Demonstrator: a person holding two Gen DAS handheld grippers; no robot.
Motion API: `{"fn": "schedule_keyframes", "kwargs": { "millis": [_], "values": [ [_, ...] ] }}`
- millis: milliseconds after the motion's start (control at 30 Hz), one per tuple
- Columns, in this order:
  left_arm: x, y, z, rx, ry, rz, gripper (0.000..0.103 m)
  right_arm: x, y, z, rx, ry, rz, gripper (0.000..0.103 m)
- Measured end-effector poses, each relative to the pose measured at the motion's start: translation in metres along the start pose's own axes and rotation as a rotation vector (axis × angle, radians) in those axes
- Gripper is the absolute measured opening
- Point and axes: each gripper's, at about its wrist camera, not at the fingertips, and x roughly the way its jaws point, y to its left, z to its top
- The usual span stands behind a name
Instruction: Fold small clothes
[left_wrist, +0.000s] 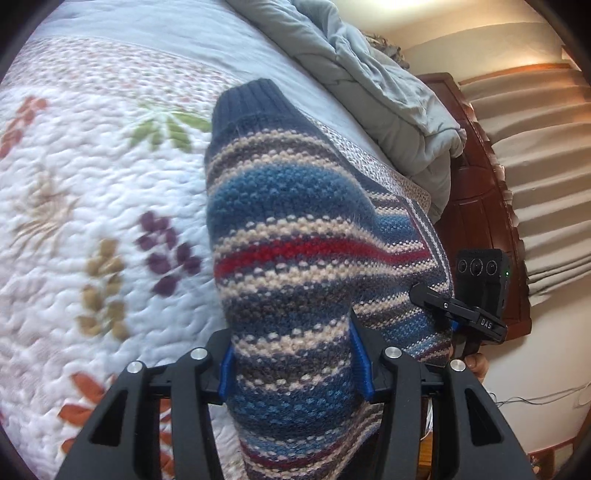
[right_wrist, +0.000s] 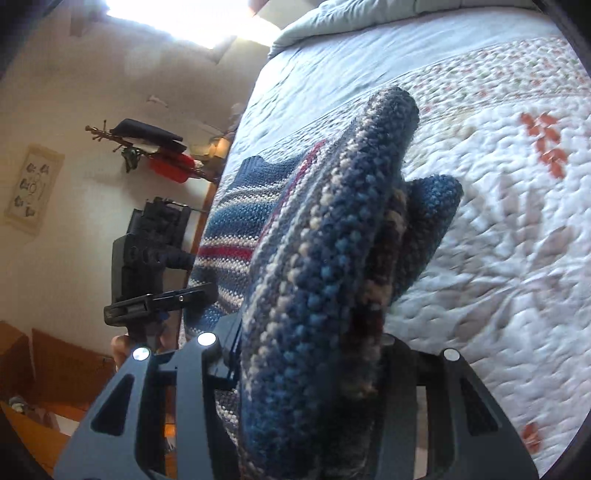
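**Striped sweater lifted over the quilt, fold not yet laid**

From the left wrist: the left gripper (left_wrist: 291, 358) is clenching a bunched part of the striped knit sweater (left_wrist: 295, 229), which is hanging above the floral quilt (left_wrist: 92, 184) instead of lying on it. Its long axis is running away from the fingers, navy ribbed cuff (left_wrist: 247, 99) pointing toward the far side of the quilt.

From the right wrist: the right gripper (right_wrist: 306, 354) is grasping a thick roll of the same sweater (right_wrist: 332, 229), also above the quilt (right_wrist: 498, 240). No finished fold is showing; judging by this, flattening and folding are still remaining
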Motion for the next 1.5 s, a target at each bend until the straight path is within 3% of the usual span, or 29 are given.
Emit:
{"fn": "schedule_keyframes", "kwargs": {
  "millis": [200,433,733,833,933,1000,1133,1233,1267,1300,1333,1400,1500],
  "values": [
    [-0.034,0.043,-0.051,-0.029,-0.002,-0.017,0.050,0.032,0.041,-0.053,-0.024,-0.009,-0.012,0.042],
    [-0.024,0.094,-0.111,-0.083,0.029,-0.057,0.050,0.062,0.029,-0.112,0.019,0.043,-0.025,0.042],
    [-0.003,0.118,-0.132,-0.105,0.027,-0.119,0.051,0.092,0.003,-0.122,0.076,0.096,-0.035,0.045],
    [-0.003,0.120,-0.136,-0.097,0.021,-0.105,0.060,0.097,-0.012,-0.120,0.097,0.141,-0.035,0.061],
    [-0.012,0.124,-0.144,-0.098,0.011,-0.097,0.077,0.077,-0.025,-0.123,0.102,0.131,-0.033,0.078],
    [-0.028,0.119,-0.151,-0.078,-0.038,-0.062,0.088,0.058,-0.028,-0.117,0.114,0.087,-0.023,0.081],
    [-0.069,0.078,-0.178,0.083,-0.227,0.065,0.088,0.031,-0.028,-0.092,0.117,-0.018,-0.055,0.082],
    [-0.077,0.033,-0.209,0.243,-0.311,0.082,0.088,0.043,-0.022,-0.076,0.084,-0.009,-0.077,0.074],
    [-0.076,0.025,-0.216,0.277,-0.315,0.070,0.088,0.050,-0.023,-0.073,0.075,-0.001,-0.089,0.059],
    [-0.072,0.014,-0.225,0.314,-0.316,0.053,0.088,0.060,-0.021,-0.070,0.056,0.022,-0.112,0.028],
    [-0.066,0.009,-0.230,0.333,-0.304,0.036,0.088,0.066,-0.019,-0.069,0.040,0.031,-0.132,0.012],
    [-0.048,0.008,-0.233,0.330,-0.269,0.020,0.088,0.068,-0.014,-0.067,-0.011,-0.002,-0.172,0.010],
    [-0.023,0.020,-0.236,0.287,-0.206,0.028,0.087,0.071,-0.035,-0.066,0.028,-0.030,-0.232,0.010]
  ]
}}
